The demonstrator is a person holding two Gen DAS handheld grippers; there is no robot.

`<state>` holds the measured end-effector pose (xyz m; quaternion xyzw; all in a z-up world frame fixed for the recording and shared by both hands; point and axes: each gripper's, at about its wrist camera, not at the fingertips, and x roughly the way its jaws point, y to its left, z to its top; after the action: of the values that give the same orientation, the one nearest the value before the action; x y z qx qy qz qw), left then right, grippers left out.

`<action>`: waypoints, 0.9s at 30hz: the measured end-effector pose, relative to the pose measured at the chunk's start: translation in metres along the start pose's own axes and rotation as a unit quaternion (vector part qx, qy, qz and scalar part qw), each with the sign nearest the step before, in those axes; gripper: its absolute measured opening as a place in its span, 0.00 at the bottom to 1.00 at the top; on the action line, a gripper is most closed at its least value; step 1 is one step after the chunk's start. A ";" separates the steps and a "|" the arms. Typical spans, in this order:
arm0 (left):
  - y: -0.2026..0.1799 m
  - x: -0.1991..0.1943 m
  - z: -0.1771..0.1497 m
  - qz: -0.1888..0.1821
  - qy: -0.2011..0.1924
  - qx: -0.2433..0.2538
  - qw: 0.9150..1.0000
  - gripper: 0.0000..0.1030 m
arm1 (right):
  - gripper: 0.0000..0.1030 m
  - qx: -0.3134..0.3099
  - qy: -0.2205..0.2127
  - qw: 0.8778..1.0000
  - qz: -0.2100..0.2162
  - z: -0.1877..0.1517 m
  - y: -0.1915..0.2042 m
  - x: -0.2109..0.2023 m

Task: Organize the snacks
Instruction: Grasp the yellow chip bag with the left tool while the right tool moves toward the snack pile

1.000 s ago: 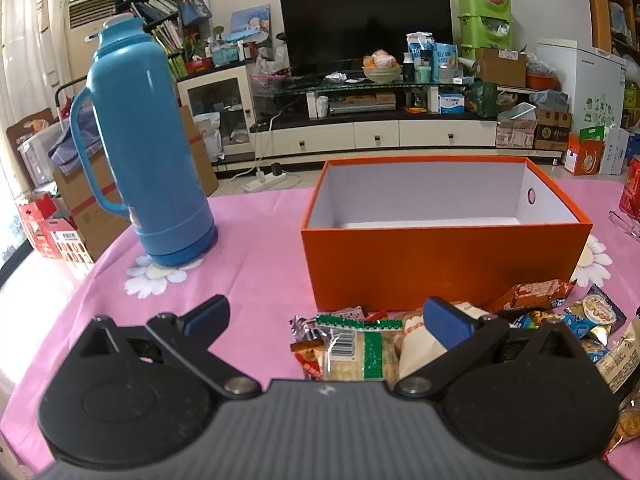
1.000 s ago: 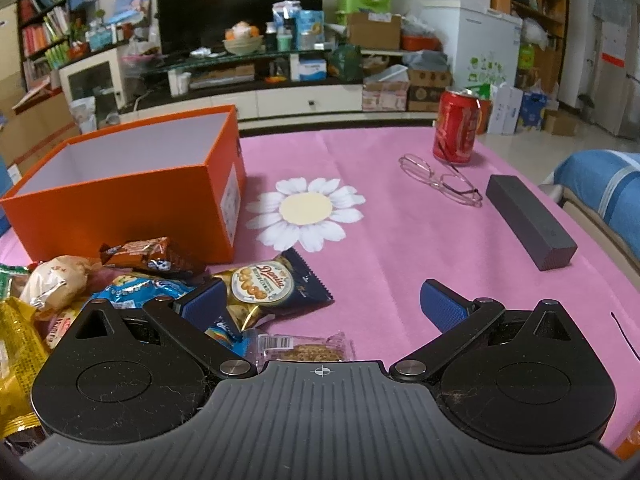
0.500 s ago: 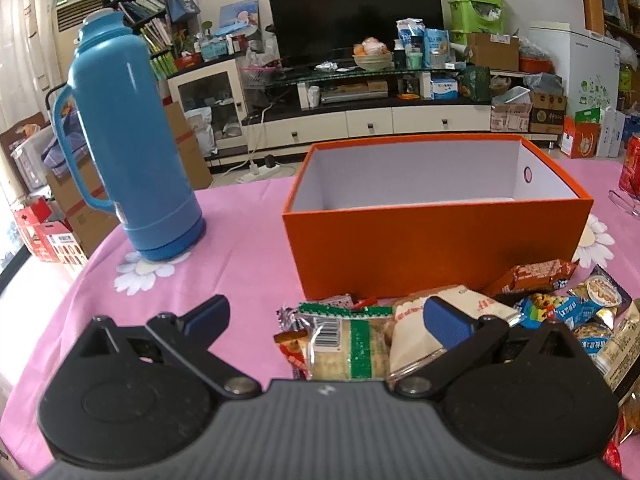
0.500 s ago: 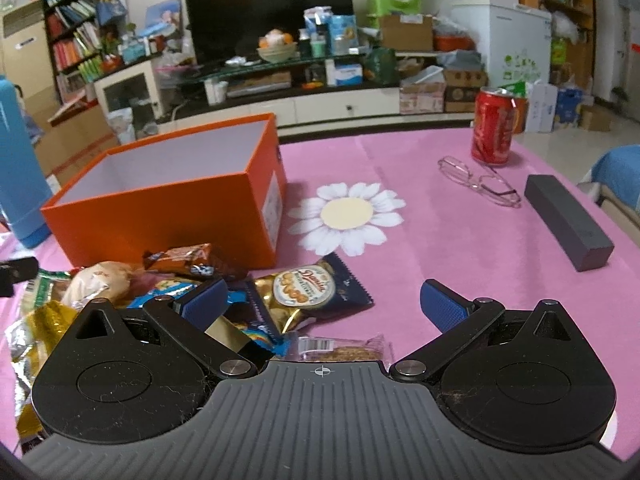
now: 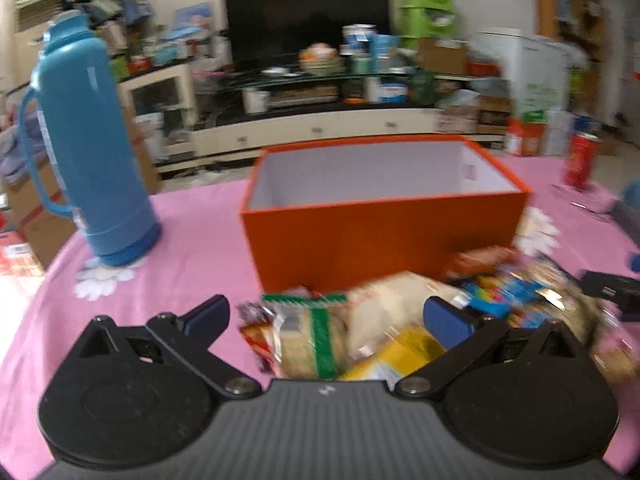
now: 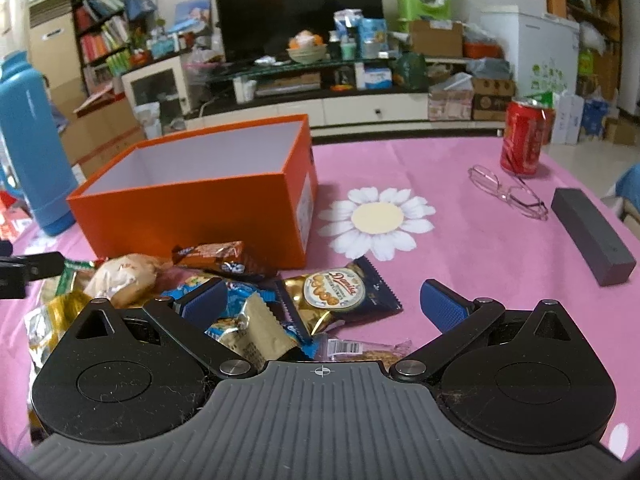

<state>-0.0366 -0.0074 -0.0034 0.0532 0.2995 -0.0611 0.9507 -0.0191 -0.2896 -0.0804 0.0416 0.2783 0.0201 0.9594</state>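
An empty orange box (image 5: 384,236) (image 6: 200,208) stands open on the pink tablecloth. A heap of wrapped snacks lies in front of it. My left gripper (image 5: 326,316) is open, low over a green-striped cracker pack (image 5: 316,340), a pale bread bun (image 5: 396,300) and a yellow packet (image 5: 396,356). My right gripper (image 6: 320,300) is open above a dark blue cookie bag (image 6: 340,292), a beige packet (image 6: 256,332) and a clear bar wrapper (image 6: 360,350). A brown chocolate bar (image 6: 212,254) lies against the box. Nothing is held.
A tall blue thermos (image 5: 88,140) stands left of the box. To the right sit a red soda can (image 6: 524,140), spectacles (image 6: 508,192) and a dark grey block (image 6: 592,228). The other gripper's tip (image 6: 28,272) shows at the left edge. A cluttered TV stand lies beyond the table.
Both grippers swung left and rose a little, so the box and snack heap shifted in view. The left view is now blurred by motion. Both pairs of jaws stayed open.
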 end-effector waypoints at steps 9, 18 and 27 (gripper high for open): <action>-0.002 -0.014 -0.045 -0.115 0.049 0.000 0.992 1.00 | 0.94 -0.064 0.009 0.997 0.051 -0.019 0.014 -0.013; -0.007 0.024 -0.039 -0.124 0.072 -0.032 0.989 1.00 | 0.94 -0.160 0.054 0.986 -0.004 -0.028 0.058 0.017; 0.015 0.037 -0.038 -0.087 0.077 -0.075 0.990 1.00 | 0.94 -0.078 0.074 0.994 -0.033 -0.022 0.022 0.019</action>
<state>-0.0261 0.0097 -0.0546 -0.0403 0.3794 -0.1167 0.9170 -0.0152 -0.2650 -0.1077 -0.0437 0.3469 0.0131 0.9368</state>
